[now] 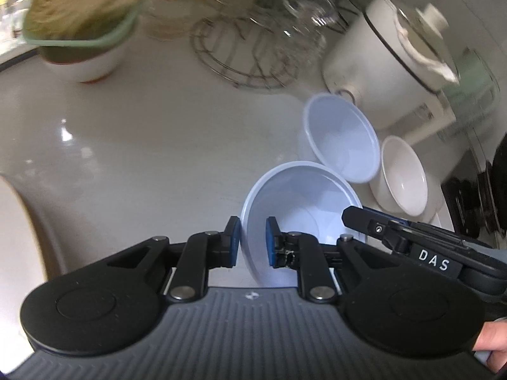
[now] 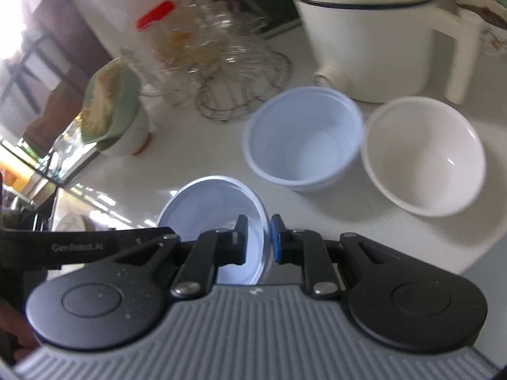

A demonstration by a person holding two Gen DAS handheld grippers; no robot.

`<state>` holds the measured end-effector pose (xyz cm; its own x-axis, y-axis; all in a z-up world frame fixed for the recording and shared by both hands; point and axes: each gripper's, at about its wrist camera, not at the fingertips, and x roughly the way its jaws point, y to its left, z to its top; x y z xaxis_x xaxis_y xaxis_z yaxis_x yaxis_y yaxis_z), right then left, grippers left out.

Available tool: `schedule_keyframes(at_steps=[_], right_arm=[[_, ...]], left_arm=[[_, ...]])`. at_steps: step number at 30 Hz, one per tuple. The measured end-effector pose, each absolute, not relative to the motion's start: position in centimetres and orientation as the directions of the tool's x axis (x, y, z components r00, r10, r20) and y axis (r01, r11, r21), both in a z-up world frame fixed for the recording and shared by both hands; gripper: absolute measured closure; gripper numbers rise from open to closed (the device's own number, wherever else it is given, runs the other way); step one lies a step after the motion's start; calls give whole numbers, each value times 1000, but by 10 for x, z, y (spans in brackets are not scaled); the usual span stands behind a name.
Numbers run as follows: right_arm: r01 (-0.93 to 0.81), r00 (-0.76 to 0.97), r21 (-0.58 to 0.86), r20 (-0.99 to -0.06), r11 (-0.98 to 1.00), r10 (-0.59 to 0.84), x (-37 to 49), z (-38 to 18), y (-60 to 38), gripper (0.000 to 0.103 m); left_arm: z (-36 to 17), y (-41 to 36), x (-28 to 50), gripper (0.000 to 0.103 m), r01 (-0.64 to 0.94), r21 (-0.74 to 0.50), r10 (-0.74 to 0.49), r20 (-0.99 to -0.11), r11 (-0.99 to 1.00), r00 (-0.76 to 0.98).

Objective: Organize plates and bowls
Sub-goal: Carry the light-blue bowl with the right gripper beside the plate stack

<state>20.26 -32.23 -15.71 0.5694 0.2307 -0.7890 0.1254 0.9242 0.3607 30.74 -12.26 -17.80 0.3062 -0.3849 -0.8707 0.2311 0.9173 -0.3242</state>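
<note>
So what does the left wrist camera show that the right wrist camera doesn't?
Only the left wrist view shows the right tongs reaching onto the held blue bowl's far rim. Only the right wrist view shows a red-lidded jar and the kettle's handle. Both show the second blue bowl, the white bowl, the wire rack and the green-rimmed dish.

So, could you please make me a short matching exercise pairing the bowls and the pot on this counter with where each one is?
Things:
1. held pale blue bowl
2. second pale blue bowl
3. white bowl
4. white electric pot

Places:
A. at the back of the counter, behind the bowls
B. on the counter between the held bowl and the white bowl
C. rim gripped by both the left claw and the right claw
D. on the counter, farthest right in the right wrist view

Pairs: 1-C, 2-B, 3-D, 4-A
</note>
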Motion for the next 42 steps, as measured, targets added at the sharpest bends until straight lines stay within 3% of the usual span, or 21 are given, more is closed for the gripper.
schedule_keyframes(at_steps=[13,26,42], right_arm=[[-50,528,340,-789,939,314,234,-163,-269,85],[-44,525,305,-803,951,282,235,-166,-261,83],[-89,639,262,-725,961,257,211,-105,-276,81]], left_arm=[[-184,-72,307,83,113,-236,-261,-900,965,348],[-186,-65,306,83,77,-194,-209,-919,978,336],[-114,-51,278,82,51,-246,-244,-869,968,430]])
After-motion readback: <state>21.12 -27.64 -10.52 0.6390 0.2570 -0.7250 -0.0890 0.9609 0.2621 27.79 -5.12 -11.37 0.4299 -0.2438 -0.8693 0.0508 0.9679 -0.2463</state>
